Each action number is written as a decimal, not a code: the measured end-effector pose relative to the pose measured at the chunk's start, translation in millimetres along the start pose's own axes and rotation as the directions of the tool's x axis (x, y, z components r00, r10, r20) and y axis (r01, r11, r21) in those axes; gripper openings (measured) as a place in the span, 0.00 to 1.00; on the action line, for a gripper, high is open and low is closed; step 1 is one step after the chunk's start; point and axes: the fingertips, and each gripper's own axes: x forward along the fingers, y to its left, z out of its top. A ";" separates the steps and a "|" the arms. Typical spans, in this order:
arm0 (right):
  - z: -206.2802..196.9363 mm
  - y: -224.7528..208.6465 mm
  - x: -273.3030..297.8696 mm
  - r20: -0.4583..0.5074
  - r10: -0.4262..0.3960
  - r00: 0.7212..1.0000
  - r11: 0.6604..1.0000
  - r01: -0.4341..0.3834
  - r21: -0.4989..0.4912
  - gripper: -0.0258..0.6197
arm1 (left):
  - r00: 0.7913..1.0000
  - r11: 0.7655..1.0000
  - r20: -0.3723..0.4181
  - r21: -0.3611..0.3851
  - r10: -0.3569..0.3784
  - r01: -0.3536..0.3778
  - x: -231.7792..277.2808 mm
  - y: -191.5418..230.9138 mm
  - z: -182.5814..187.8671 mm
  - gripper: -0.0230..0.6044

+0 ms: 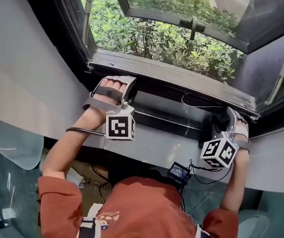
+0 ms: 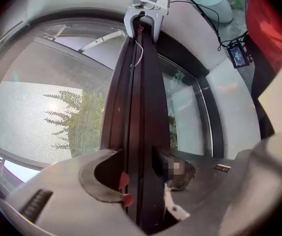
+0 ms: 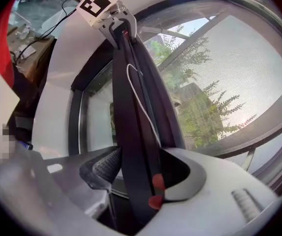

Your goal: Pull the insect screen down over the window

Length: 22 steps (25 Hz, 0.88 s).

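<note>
Jaws of the left gripper, at 10 o'clock, and the right gripper, at 3 o'clock, clamp the screen bar near opposite ends, probably to pull it level. It sits low by the sill, with the mesh stretched beyond it.

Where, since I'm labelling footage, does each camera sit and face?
Head view: on the person's head, facing steeply down at the window sill; shows forearms, left gripper, right gripper.
Left gripper view: on the left gripper, facing along the bar toward the right gripper; own jaws clamp it.
Right gripper view: the mirror image, facing the left gripper.
Both gripper views share the bar.
</note>
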 end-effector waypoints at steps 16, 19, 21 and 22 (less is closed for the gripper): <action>8.9 -11.7 -2.6 0.120 -0.082 0.989 0.991 0.068 0.118 0.42 | 0.998 0.997 0.033 -0.053 0.052 -0.050 -3.9 4.9 -1.7 0.33; 10.2 -13.8 -3.8 0.141 -0.086 0.986 0.987 0.065 0.148 0.42 | 0.997 0.995 0.047 -0.086 0.055 -0.051 -6.4 5.7 -1.2 0.33; 10.5 -15.6 -5.1 0.156 -0.097 0.983 0.982 0.069 0.177 0.42 | 0.996 0.991 0.064 -0.122 0.063 -0.055 -9.3 6.3 0.2 0.33; 10.8 -16.4 -6.0 0.163 -0.105 0.981 0.979 0.073 0.191 0.42 | 0.995 0.988 0.073 -0.143 0.070 -0.059 -11.1 6.7 1.0 0.33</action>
